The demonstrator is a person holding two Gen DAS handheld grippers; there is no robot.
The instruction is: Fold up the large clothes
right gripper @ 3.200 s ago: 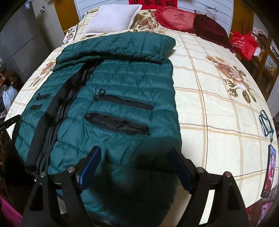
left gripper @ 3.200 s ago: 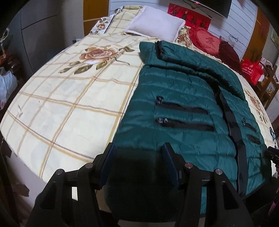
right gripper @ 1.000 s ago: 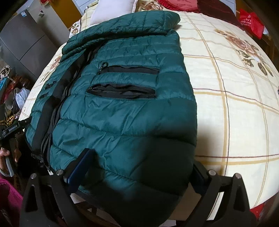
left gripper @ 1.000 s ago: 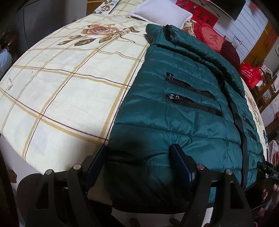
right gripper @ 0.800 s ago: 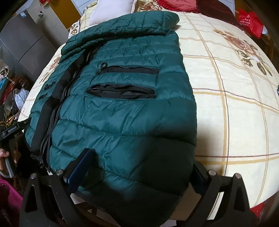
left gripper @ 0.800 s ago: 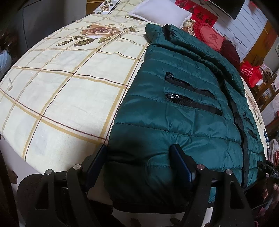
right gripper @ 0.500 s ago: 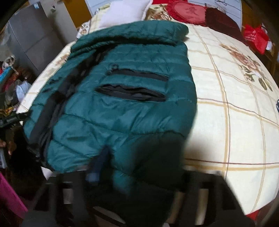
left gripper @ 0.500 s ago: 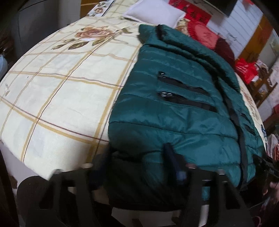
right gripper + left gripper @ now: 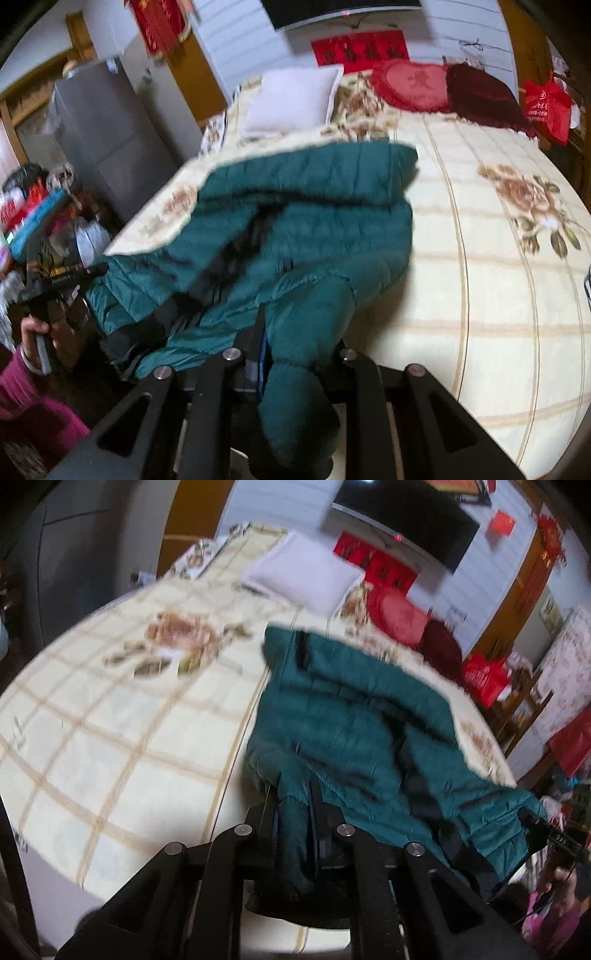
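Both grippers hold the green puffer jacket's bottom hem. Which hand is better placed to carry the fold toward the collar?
Neither clearly: the left gripper and right gripper each pinch a hem corner of the green quilted puffer jacket, the right's jaws closing further. Likely both should go together.

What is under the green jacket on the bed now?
The green jacket lies on the checked bedspread, which shows beside it. Its near hem is lifted and bunched in both grippers, the left and the right. Whatever is beneath the jacket is covered.
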